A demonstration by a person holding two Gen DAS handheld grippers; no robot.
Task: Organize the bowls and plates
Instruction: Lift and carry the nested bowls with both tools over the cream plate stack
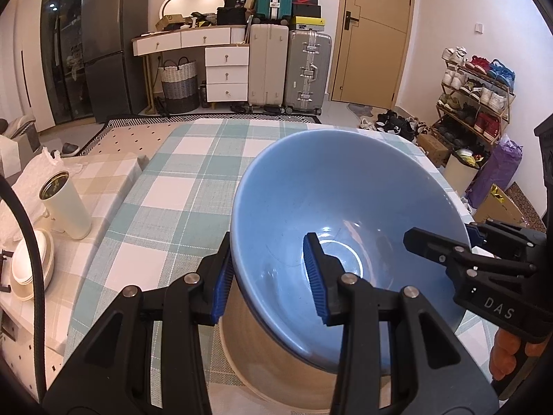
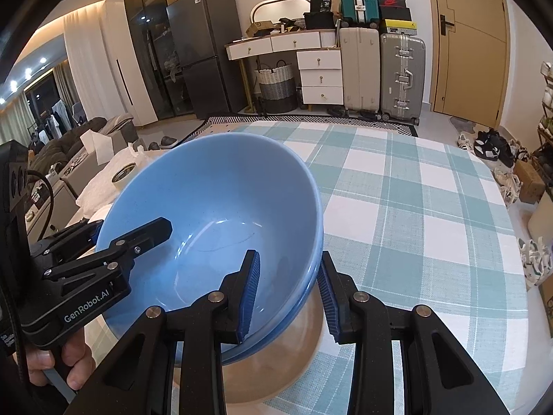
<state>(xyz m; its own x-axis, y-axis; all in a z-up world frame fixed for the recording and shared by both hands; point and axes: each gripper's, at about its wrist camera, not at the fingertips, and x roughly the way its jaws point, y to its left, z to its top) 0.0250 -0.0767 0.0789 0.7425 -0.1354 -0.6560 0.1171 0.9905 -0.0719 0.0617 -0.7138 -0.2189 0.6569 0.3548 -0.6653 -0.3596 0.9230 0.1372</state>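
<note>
The blue bowl [image 1: 345,214] is held tilted above a cream bowl [image 1: 276,356] that stands on the checked tablecloth [image 1: 166,186], towards the near edge of the tabletop. In the right wrist view a second blue rim shows just under the first, so it may be two blue bowls nested; I cannot tell for sure.

The left gripper [image 1: 269,276] is clenched on the bowl's left wall, one pad inside and one outside. The right gripper [image 2: 288,297] is clenched on the opposite wall in the same way. Each is held in a person's hand.

Judging by this, the step in hand is stacking: the blue bowl is being set down into the cream one, not yet seated and still aslant. The next move calls for levelling the bowl, centring it over the cream bowl and lowering both sides evenly before either grip lets go.

Off the left edge, on a beige checked cloth, stand a cream tumbler [image 1: 65,204] and a stack of cream plates [image 1: 31,266], well apart from the bowls.
</note>
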